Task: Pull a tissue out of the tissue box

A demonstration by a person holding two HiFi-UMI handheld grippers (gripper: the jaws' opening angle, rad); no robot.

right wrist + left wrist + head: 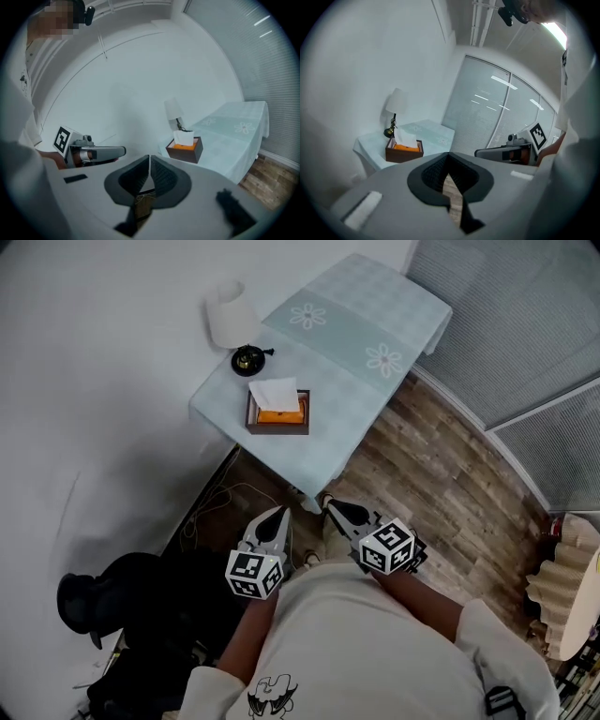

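Approach step. Your left gripper (278, 512) and right gripper (331, 506) clenched, empty, lower centre. Dark brown wooden tissue box (277, 415) well apart, upper centre. Next: reach, open jaws, pinch protruding white tissue (275, 393).

Brown tissue box (278, 412), white tissue (275, 394) upright, on table (375, 329).

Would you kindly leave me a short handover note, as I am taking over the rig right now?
Left gripper: shut, empty, held close to the body, well short of the table.
Right gripper: shut, empty, beside the left one.
Tissue box: on the table near the lamp, with a tissue sticking up from it.
Done: nothing; the tissue is untouched.
Left: reach the box, open a gripper, pinch the tissue, pull it out.
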